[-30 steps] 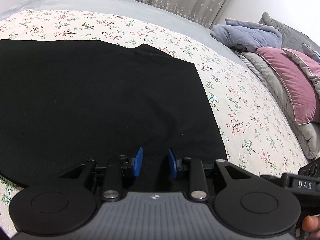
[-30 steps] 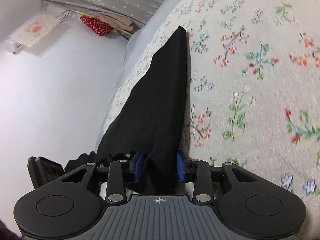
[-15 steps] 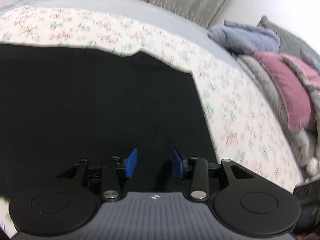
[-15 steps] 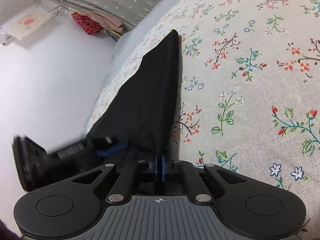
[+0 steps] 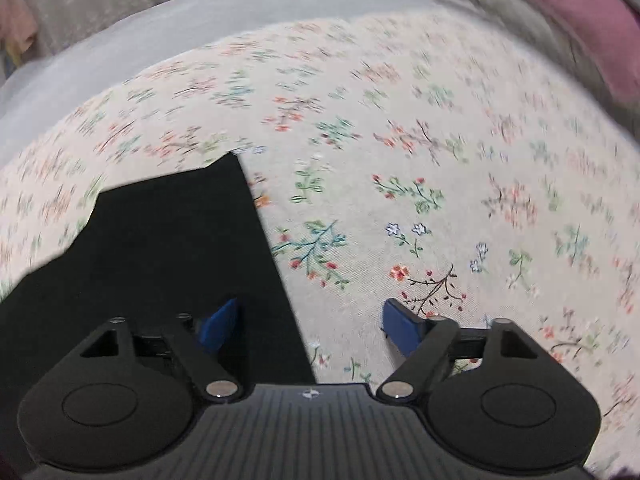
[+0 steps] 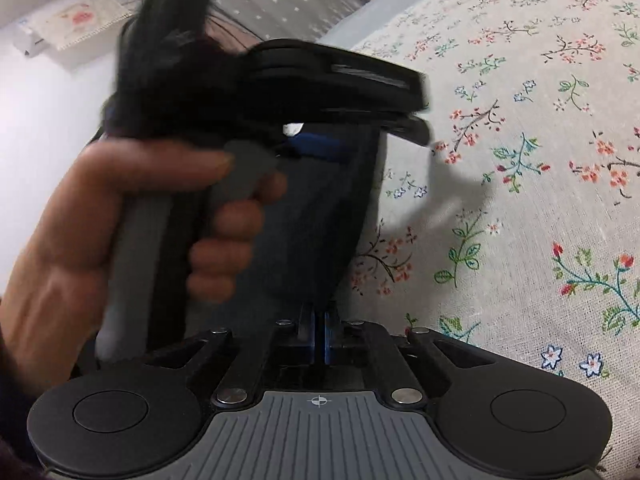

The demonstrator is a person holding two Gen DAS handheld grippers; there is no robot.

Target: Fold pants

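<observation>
The black pants (image 5: 160, 248) lie on the floral bedsheet (image 5: 420, 160), filling the lower left of the left wrist view. My left gripper (image 5: 310, 326) is wide open: its left finger is over the pants' right edge, its right finger over bare sheet. In the right wrist view my right gripper (image 6: 319, 344) is shut on the edge of the pants (image 6: 320, 220), which rise from the jaws. The left gripper, held in a hand (image 6: 132, 216), shows side-on just beyond, over the same cloth.
A grey blanket (image 5: 200, 28) and a curtain lie at the far side of the bed. A pink pillow (image 5: 580, 32) and grey bedding sit at the upper right. A white wall is at the left of the right wrist view.
The right gripper closed on the pants' edge. The left gripper swung right to the pants' edge, opened wide, and came in front of the right gripper.
</observation>
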